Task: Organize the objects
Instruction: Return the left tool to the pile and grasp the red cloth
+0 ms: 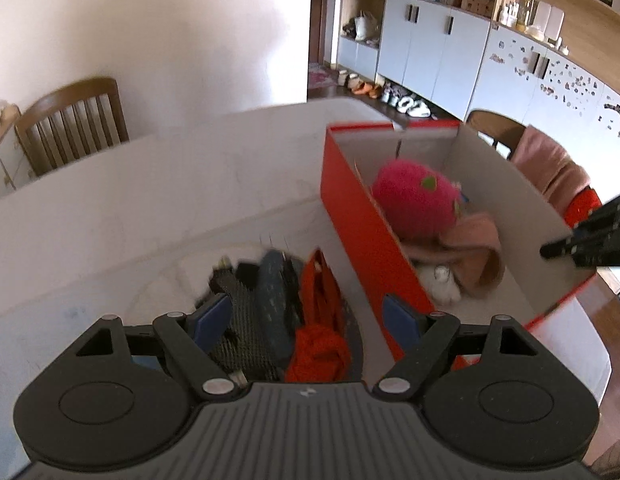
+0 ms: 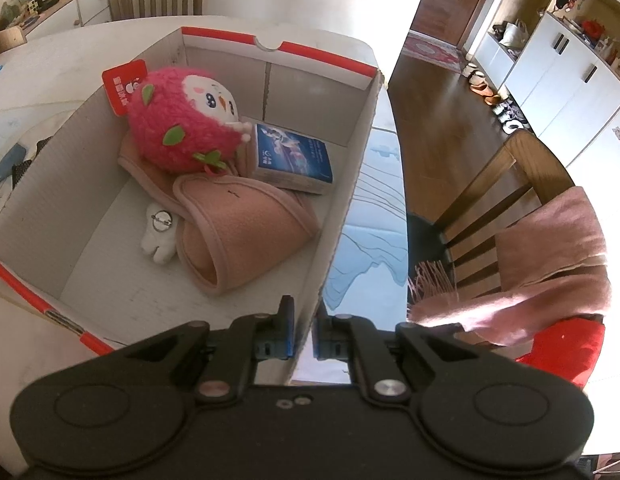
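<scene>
Right gripper clamped on box wall; left gripper wide, empty, above blurred pile.

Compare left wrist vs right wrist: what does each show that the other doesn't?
Left wrist only: the open left gripper over a pile of items on the table, including a red cloth, dark mesh piece and blue item.

Right wrist only: the right gripper shut on the box wall, and a blue packet inside.

Both: the red box, pink plush toy, pink fleece cloth, small white toy.
</scene>
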A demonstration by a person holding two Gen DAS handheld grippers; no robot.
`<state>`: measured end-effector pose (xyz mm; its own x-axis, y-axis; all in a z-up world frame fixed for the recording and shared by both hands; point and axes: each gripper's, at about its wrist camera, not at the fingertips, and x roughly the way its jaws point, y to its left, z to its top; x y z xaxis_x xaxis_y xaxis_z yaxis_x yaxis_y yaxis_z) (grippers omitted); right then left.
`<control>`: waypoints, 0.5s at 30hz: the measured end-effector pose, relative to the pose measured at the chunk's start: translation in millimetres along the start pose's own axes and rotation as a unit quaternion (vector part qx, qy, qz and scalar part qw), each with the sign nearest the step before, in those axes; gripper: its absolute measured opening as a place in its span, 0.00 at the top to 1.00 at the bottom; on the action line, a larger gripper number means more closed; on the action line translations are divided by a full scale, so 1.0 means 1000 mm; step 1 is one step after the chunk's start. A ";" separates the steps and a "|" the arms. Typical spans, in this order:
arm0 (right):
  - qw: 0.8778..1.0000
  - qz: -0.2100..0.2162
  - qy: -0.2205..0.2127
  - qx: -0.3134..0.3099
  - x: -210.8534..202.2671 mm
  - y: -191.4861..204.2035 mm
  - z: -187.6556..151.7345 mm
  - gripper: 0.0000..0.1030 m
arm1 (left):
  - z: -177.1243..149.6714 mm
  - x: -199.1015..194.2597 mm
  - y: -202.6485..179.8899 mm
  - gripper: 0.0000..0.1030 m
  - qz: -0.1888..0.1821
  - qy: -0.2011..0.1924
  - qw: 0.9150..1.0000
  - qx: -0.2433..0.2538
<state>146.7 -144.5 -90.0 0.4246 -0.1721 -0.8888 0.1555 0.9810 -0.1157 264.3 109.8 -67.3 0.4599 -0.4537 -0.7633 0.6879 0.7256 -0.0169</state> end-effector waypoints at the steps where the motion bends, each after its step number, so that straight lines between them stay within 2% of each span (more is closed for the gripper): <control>1: 1.000 -0.001 0.000 -0.001 0.000 0.000 0.000 0.93 | -0.004 0.003 0.000 0.20 0.000 0.003 1.000 0.001; 7: 1.000 -0.004 0.002 -0.003 0.000 0.002 0.000 0.93 | -0.030 0.024 -0.006 0.20 0.009 0.017 1.000 0.023; 12: 1.000 -0.004 0.002 -0.004 0.001 0.002 0.000 0.93 | -0.040 0.043 -0.003 0.20 0.019 0.033 0.999 0.020; 15: 1.000 -0.004 0.002 -0.004 0.001 0.002 0.000 0.93 | -0.045 0.050 -0.006 0.31 0.016 0.040 0.999 0.030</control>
<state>147.2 -142.9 -91.0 0.4195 -0.1790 -0.8899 0.1512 0.9804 -0.1260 258.0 105.7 -134.6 0.4366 -0.3865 -0.8124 0.7070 0.7058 0.0442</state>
